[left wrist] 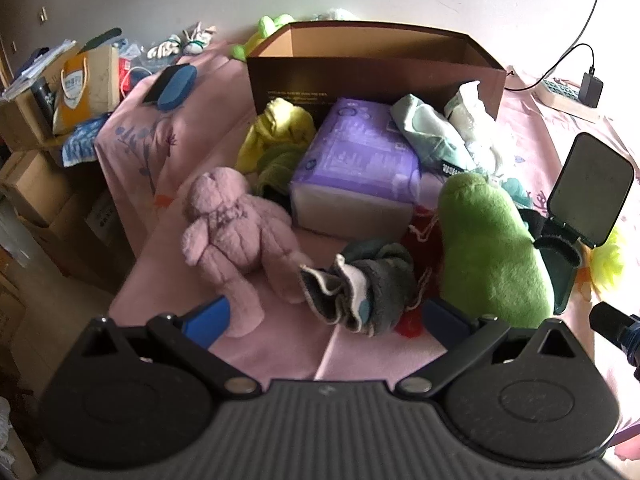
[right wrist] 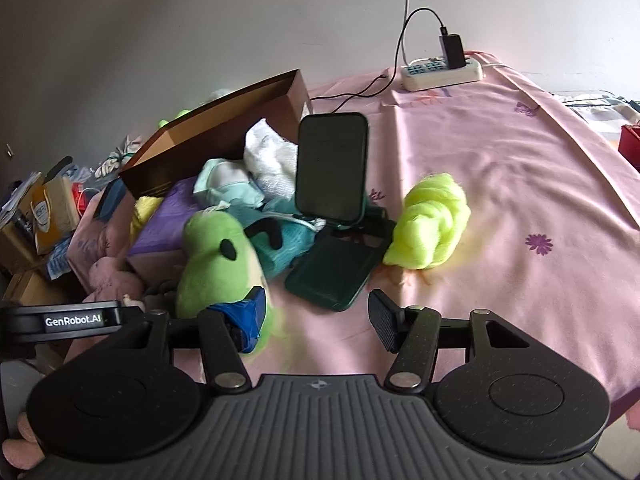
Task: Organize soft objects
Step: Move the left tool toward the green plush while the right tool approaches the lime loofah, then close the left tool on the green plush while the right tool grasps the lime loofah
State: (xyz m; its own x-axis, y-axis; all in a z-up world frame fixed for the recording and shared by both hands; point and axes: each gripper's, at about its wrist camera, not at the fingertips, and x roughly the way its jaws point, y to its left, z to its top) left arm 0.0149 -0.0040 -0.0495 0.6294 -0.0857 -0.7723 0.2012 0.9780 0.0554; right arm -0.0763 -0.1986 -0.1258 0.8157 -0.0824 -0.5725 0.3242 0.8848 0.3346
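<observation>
Soft things lie on a pink-covered table (left wrist: 360,356). A pink plush bear (left wrist: 232,228), a grey sock bundle (left wrist: 372,284) and a green plush toy (left wrist: 488,244) lie just ahead of my open, empty left gripper (left wrist: 324,316). Behind them stand a purple tissue pack (left wrist: 356,160), yellow-green cloths (left wrist: 280,136), a mint cloth (left wrist: 428,132) and a brown cardboard box (left wrist: 372,64). My right gripper (right wrist: 316,316) is open and empty; its left finger sits by the green plush toy (right wrist: 216,264). A neon yellow fluff ball (right wrist: 432,220) lies ahead to the right.
A dark green flip-lid case (right wrist: 340,264) stands open in front of the right gripper. A power strip with charger (right wrist: 440,68) sits at the far edge. Boxes and bags (left wrist: 60,92) crowd the left beside the table. A blue-black pad (left wrist: 172,84) lies far left.
</observation>
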